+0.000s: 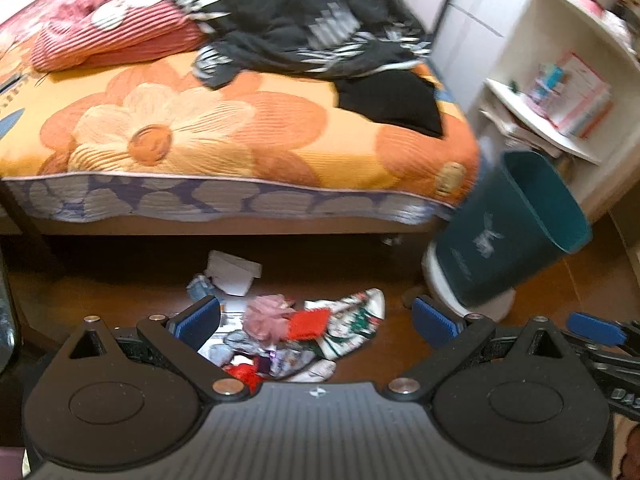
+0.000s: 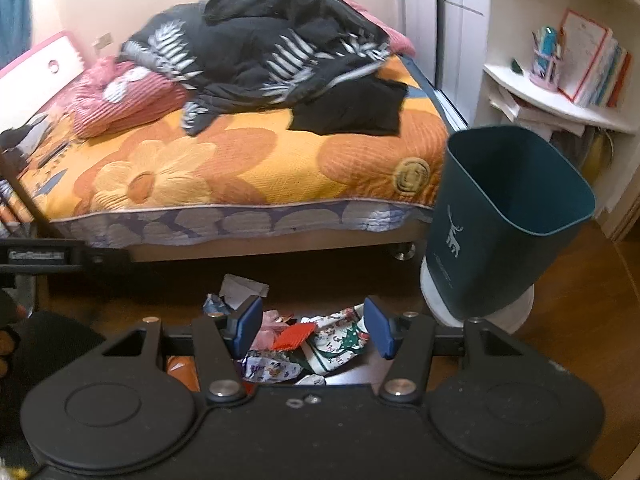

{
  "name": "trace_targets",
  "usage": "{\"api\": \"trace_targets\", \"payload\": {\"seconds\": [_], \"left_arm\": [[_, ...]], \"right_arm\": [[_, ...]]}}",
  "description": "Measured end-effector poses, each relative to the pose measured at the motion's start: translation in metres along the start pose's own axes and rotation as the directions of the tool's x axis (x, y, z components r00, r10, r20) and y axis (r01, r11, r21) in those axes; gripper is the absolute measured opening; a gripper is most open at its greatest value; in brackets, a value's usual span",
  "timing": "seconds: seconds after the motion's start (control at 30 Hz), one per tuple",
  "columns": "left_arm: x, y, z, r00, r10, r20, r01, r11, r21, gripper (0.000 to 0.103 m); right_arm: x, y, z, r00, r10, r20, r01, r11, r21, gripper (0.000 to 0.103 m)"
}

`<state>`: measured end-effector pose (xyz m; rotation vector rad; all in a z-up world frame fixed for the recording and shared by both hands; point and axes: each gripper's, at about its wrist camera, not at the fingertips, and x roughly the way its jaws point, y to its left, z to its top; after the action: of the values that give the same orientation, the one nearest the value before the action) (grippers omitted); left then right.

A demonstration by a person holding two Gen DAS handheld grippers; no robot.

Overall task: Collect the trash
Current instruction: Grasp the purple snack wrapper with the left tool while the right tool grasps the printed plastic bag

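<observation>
The trash pile [image 2: 296, 344] lies on the floor [image 2: 568, 352] beside the bed [image 2: 240, 168], left of the teal bin [image 2: 500, 220]. Both the left gripper [image 1: 316, 320] and right gripper [image 2: 316, 328] hang above it, jaws released and empty. Collecting looks barely begun; next, one gripper must descend and pinch a wrapper.

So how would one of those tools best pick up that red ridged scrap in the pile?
Probably by its upturned edge, from above. The red ridged scrap lies flattish on top of the trash pile, so a raised edge is what the open right tool could pinch.
</observation>
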<state>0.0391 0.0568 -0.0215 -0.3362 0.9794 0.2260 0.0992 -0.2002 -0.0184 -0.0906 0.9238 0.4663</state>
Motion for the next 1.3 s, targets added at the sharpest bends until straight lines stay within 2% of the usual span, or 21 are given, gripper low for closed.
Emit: {"api": "trace_targets", "payload": {"seconds": [0.13, 0.4, 0.53, 0.67, 0.8, 0.9, 1.1, 1.2, 1.3], "left_arm": [[0.033, 0.023, 0.019, 1.0, 0.027, -0.015, -0.027, 0.999, -0.021, 0.103], [0.12, 0.039, 0.037, 0.996, 0.001, -0.093, -0.003, 1.0, -0.026, 0.103], [0.174, 0.029, 0.032, 0.982, 0.021, -0.187, -0.007, 0.997, 0.076, 0.103], [0.224, 0.02, 0.021, 0.963, 0.055, -0.262, 0.023, 0.957, 0.288, 0.103], [0.273, 0.024, 0.009, 0.932, 0.061, -0.358, 0.092, 0.914, 0.396, 0.102], [0.305, 0.026, -0.004, 0.906, 0.066, -0.418, 0.151, 0.873, 0.465, 0.102], [0.364, 0.021, -0.045, 0.832, 0.127, -0.54, 0.241, 0.794, 0.558, 0.102], [0.388, 0.021, -0.062, 0.805, 0.151, -0.574, 0.273, 0.764, 0.585, 0.102], [0.407, 0.022, -0.077, 0.783, 0.18, -0.595, 0.297, 0.734, 0.611, 0.101]], "right_arm": [[0.037, -0.026, 0.014, 0.999, 0.003, -0.044, 0.0, 0.997, 0.071, 0.056], [0.136, -0.055, 0.034, 0.988, 0.01, -0.155, 0.007, 0.994, 0.113, 0.056], [0.193, -0.061, 0.041, 0.978, 0.022, -0.206, 0.002, 0.993, 0.116, 0.056], [0.256, -0.065, 0.037, 0.964, 0.012, -0.267, 0.002, 0.999, 0.05, 0.056], [0.317, -0.075, 0.018, 0.934, -0.027, -0.356, 0.035, 0.999, 0.018, 0.054], [0.36, -0.087, -0.002, 0.903, -0.038, -0.427, 0.051, 0.998, 0.02, 0.053], [0.419, -0.098, -0.045, 0.849, -0.046, -0.527, 0.044, 0.999, -0.018, 0.053], [0.443, -0.1, -0.056, 0.833, -0.034, -0.552, 0.025, 0.999, -0.023, 0.053], [0.464, -0.098, -0.064, 0.828, -0.038, -0.56, 0.016, 0.999, -0.045, 0.052]]}}
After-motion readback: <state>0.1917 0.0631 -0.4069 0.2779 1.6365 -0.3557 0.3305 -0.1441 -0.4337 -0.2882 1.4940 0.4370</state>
